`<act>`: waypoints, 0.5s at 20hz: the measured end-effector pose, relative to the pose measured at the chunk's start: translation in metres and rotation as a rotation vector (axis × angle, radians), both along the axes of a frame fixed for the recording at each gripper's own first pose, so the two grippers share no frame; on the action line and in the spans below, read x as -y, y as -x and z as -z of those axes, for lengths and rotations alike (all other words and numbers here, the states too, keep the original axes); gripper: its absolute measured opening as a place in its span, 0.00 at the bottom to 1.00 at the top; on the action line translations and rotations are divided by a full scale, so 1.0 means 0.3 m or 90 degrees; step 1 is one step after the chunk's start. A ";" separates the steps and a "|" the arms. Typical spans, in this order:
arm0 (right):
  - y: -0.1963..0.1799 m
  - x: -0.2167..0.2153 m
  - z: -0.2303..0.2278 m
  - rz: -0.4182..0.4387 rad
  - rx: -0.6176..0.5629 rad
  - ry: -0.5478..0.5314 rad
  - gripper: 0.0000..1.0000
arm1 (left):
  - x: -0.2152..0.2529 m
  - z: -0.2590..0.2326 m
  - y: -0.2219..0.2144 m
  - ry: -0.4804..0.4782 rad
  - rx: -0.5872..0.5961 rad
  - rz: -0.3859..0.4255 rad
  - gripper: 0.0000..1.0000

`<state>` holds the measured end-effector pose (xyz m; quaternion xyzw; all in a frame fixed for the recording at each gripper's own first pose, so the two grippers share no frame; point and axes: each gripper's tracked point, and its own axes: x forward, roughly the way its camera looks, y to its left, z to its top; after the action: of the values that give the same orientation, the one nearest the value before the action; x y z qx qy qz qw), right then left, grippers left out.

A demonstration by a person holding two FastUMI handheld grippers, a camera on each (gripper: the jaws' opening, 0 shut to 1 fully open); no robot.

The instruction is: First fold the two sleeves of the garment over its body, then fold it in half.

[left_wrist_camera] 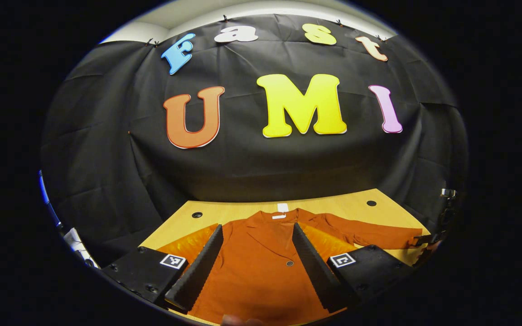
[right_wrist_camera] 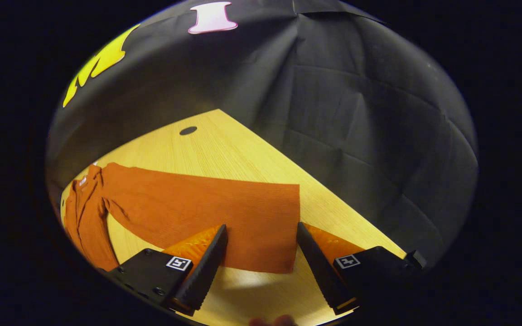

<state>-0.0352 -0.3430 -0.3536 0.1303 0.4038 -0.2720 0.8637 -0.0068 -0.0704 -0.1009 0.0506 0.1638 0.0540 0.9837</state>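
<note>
Nearest the lens in the left gripper view, the left gripper stands with its jaws spread wide, holding nothing, and the body of the garment shows in the gap between its fingers. Likewise in the right gripper view, the right gripper has its jaws wide apart and grips nothing; the end of a sleeve lies between its fingers on the table.

Largest of what lies beyond is the wooden table, light in colour, with round dark holes near its far corners. Spread flat on it is the garment, a rust-orange top of finely ribbed cloth, front side up, its collar toward the booth wall. A white tag sits at the neckline, and a small dark button shows on the front. One sleeve reaches out straight across the table toward the right of the left gripper view, unfolded. In the right gripper view this sleeve is a long, smooth band with a straight-cut cuff edge, and the garment's body lies off at the left edge.
</note>
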 end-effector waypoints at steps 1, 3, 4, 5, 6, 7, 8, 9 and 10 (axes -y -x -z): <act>-0.003 -0.010 0.013 -0.001 -0.004 -0.004 0.97 | -0.004 -0.001 -0.002 -0.004 -0.002 0.000 0.99; -0.022 -0.012 0.010 -0.008 0.008 -0.009 0.91 | -0.022 0.001 -0.001 -0.010 -0.003 -0.003 0.99; -0.029 -0.011 0.009 -0.015 0.016 -0.008 0.76 | -0.028 -0.002 -0.004 -0.009 -0.001 -0.003 0.99; -0.045 -0.010 0.009 -0.020 0.027 -0.014 0.61 | -0.039 0.000 -0.002 -0.008 -0.001 -0.005 0.99; -0.050 -0.036 0.013 -0.024 0.036 -0.038 0.46 | -0.054 0.003 -0.001 -0.006 -0.003 -0.006 0.99; -0.054 -0.039 0.009 -0.015 0.042 -0.050 0.30 | -0.068 0.002 0.003 -0.006 -0.005 -0.008 0.99; -0.062 -0.031 0.012 -0.012 0.045 -0.055 0.15 | -0.083 0.001 0.006 -0.008 -0.003 -0.009 0.99; -0.066 -0.026 0.015 -0.013 0.044 -0.059 0.14 | -0.102 -0.005 0.008 -0.011 0.000 -0.011 0.99; -0.067 -0.031 0.010 -0.015 0.038 -0.060 0.02 | -0.123 -0.012 0.016 -0.012 0.005 -0.013 0.99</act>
<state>-0.0152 -0.3337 -0.3566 0.1743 0.3921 -0.2386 0.8712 -0.0116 -0.0335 -0.0973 0.0582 0.1601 0.0655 0.9832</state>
